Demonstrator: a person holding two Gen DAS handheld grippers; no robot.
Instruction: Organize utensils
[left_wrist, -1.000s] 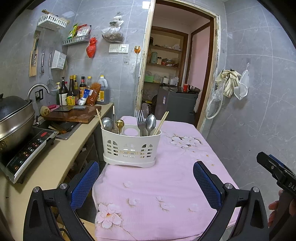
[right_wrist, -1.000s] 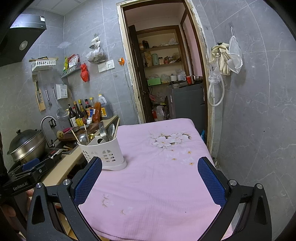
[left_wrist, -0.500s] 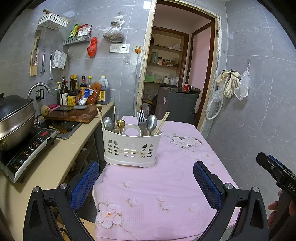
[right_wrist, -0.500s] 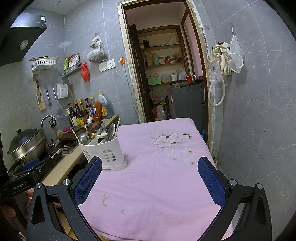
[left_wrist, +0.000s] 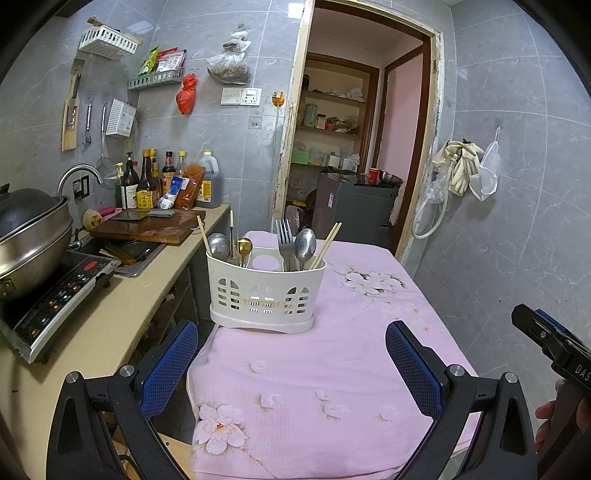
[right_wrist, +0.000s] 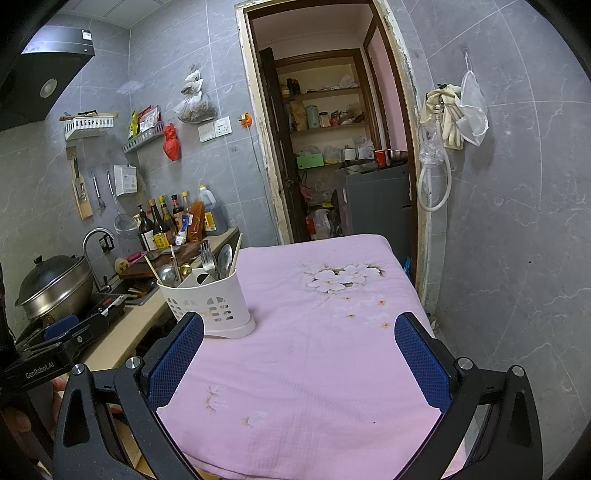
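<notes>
A white slotted utensil caddy stands on the pink flowered tablecloth near its left edge. In it stand a fork, two steel spoons, a small gold spoon and chopsticks. My left gripper is open, held over the near end of the table, short of the caddy, with nothing between its blue pads. My right gripper is also open and holds nothing, with the caddy ahead to its left.
A counter runs along the left with an induction cooker, a steel pot, a sink, a cutting board and bottles. A doorway lies behind the table. A tiled wall closes the right side.
Almost nothing moved; the left wrist view shifted very slightly. Both grippers stay open.
</notes>
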